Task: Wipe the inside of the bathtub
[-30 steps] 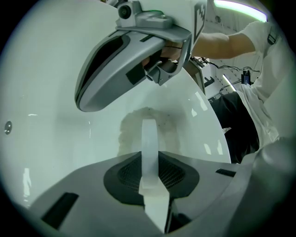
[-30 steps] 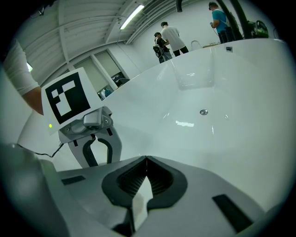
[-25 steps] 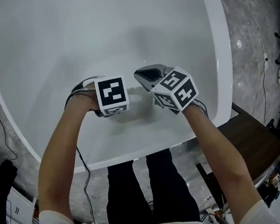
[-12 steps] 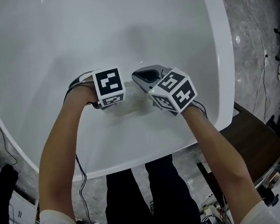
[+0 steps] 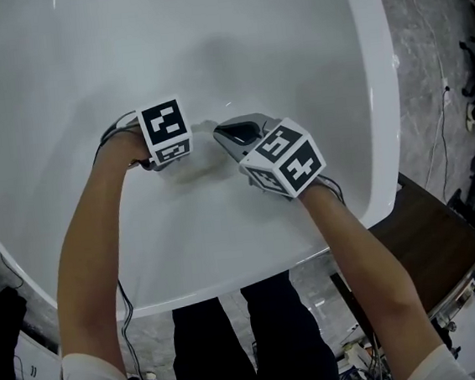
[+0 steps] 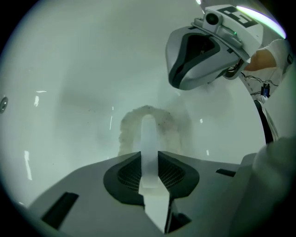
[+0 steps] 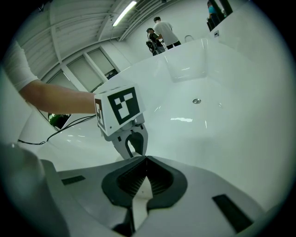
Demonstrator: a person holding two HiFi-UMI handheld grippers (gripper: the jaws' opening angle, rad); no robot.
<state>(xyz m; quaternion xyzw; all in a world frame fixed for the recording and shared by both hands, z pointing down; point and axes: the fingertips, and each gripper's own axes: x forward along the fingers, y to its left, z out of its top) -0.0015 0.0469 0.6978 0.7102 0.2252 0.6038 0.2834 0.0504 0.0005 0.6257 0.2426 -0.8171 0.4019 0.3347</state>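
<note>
The white bathtub (image 5: 290, 44) fills the head view, with both grippers low inside it. My left gripper (image 5: 188, 139) is shut on a pale wiping cloth (image 5: 204, 129). In the left gripper view the cloth (image 6: 148, 127) lies pressed in a rounded patch against the tub wall, just past the left gripper (image 6: 149, 152). My right gripper (image 5: 221, 133) hovers close to the right of the cloth, its jaws shut with nothing seen between them. The right gripper view has the right gripper (image 7: 145, 159) pointing at the left gripper's marker cube (image 7: 120, 111).
The tub's drain (image 7: 197, 101) sits on the floor beyond the grippers. The tub rim (image 5: 383, 85) runs down the right, with grey marble floor (image 5: 434, 54) and a dark wooden stand (image 5: 428, 241) outside it. People (image 7: 164, 32) stand far behind the tub.
Both grippers have slid farther from me across the tub, the left one with the cloth moving more and leftward. The gap between them has widened a little.
</note>
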